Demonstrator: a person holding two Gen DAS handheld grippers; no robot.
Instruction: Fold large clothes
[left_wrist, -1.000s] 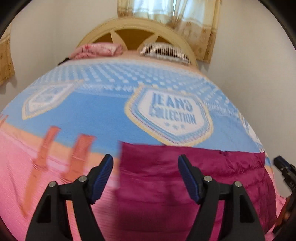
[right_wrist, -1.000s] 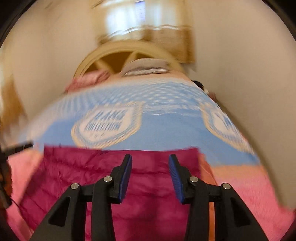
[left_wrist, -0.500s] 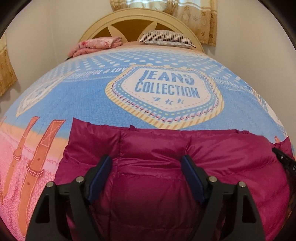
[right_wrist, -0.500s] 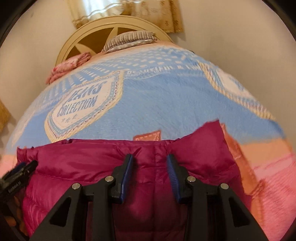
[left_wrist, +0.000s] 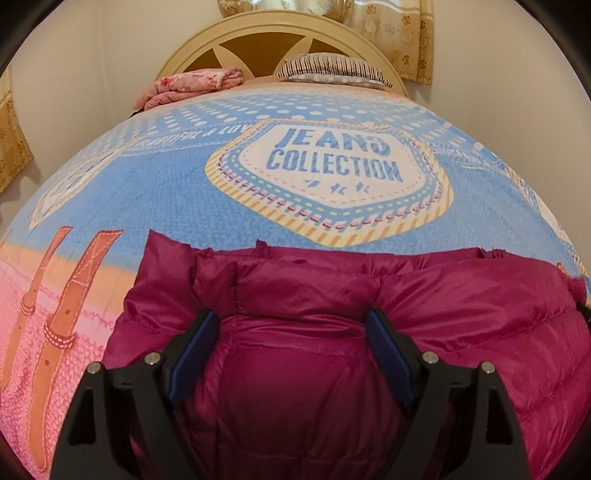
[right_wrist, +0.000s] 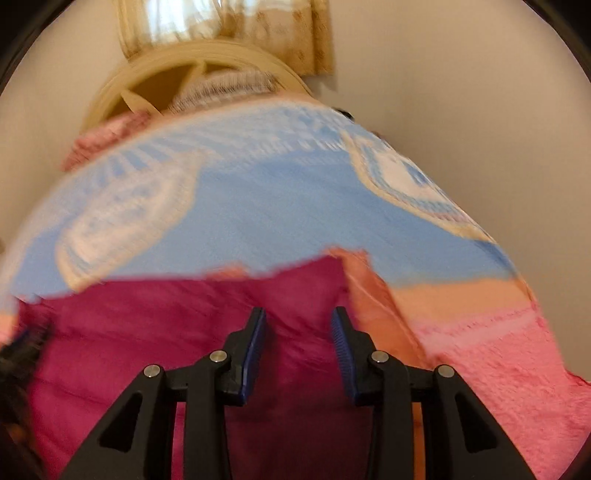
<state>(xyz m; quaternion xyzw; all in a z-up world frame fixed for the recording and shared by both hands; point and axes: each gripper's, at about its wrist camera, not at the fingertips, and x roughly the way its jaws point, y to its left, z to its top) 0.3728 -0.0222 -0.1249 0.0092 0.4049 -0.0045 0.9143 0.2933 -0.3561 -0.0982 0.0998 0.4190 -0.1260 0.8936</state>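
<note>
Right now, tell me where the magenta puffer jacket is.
The magenta puffer jacket lies spread across the near end of the bed in both wrist views, over the pink part of the bedspread, just below its "JEANS COLLECTION" badge.

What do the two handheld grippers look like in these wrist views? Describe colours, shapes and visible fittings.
The left gripper and the right gripper look alike: matte black plastic fingers with triangular cut-outs near the base, round silver pivot pins at the joints, and flat dark blue pads on the inner faces. The right gripper's pads show fine ribbing. No cables, sleeves or hands show.
</note>
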